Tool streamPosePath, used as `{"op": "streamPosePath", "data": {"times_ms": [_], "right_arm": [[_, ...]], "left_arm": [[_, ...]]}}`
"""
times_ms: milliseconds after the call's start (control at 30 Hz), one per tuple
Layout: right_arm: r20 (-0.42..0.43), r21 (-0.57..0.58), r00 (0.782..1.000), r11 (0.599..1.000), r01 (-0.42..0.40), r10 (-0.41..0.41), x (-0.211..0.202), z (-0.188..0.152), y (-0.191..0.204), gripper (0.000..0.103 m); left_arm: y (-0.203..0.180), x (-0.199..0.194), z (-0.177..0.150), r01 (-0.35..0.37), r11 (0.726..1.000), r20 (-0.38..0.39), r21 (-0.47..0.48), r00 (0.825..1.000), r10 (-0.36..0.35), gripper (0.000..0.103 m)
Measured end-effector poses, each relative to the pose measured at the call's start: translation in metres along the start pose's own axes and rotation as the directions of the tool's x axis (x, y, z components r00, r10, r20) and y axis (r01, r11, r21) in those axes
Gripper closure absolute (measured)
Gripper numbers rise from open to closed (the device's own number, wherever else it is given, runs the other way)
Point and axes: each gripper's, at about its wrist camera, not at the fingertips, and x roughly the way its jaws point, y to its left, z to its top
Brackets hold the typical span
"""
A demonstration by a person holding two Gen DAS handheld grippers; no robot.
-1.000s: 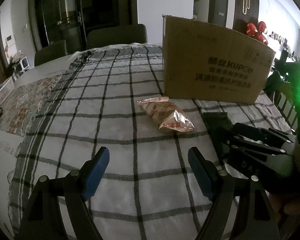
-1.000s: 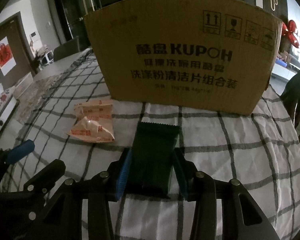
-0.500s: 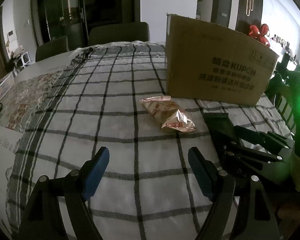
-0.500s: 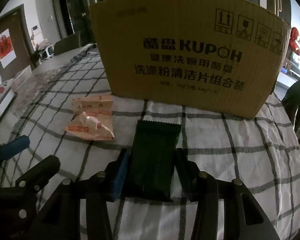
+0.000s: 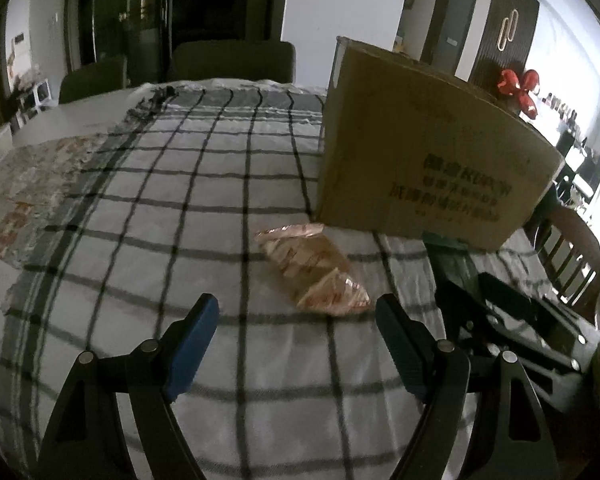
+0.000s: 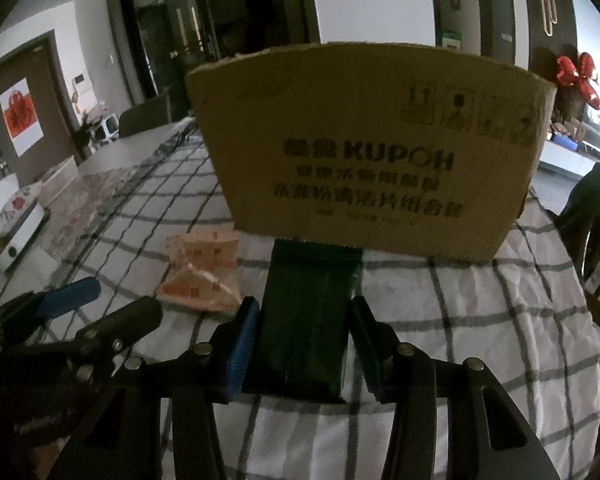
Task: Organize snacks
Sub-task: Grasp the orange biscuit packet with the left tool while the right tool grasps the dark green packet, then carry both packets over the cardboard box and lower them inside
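A dark green snack packet (image 6: 308,312) sits lengthwise between the blue pads of my right gripper (image 6: 304,307), which is shut on it. The packet's far end overlaps the foot of a tall cardboard box (image 6: 360,160) printed KUPOH. Two pinkish-orange snack packets (image 6: 204,276) lie together on the checked cloth, left of the green one. In the left wrist view these packets (image 5: 312,268) lie just beyond my left gripper (image 5: 296,307), which is open with nothing between its fingers. The box (image 5: 420,160) stands behind them to the right.
A black-and-white checked cloth (image 5: 180,220) covers the table, with a patterned mat (image 5: 32,184) at its left. Dark chairs (image 5: 232,60) stand at the far side and a wooden chair (image 5: 572,256) at the right. A white appliance (image 6: 12,232) sits off to the left.
My right gripper has risen with the green packet, whose far end now overlaps the box front. My left gripper has moved closer to the pinkish-orange packets and rolled slightly.
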Motion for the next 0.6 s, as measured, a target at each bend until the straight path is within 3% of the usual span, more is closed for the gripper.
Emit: {"op": "streamPosePath", "data": {"times_ms": [267, 600], "right_arm": [[-0.003, 0.043, 1.000, 0.999, 0.010, -0.010, 0.005, 0.007, -0.018, 0.055], [-0.017, 0.064, 1.000, 0.998, 0.009, -0.008, 0.018, 0.009, -0.019, 0.056]], "left_arm": [[-0.009, 0.031, 0.016, 0.018, 1.000, -0.006, 0.009, 1.000, -0.018, 0.027], [-0.011, 0.061, 0.016, 0.021, 1.000, -0.055, 0.005, 0.998, -0.021, 0.050]]}}
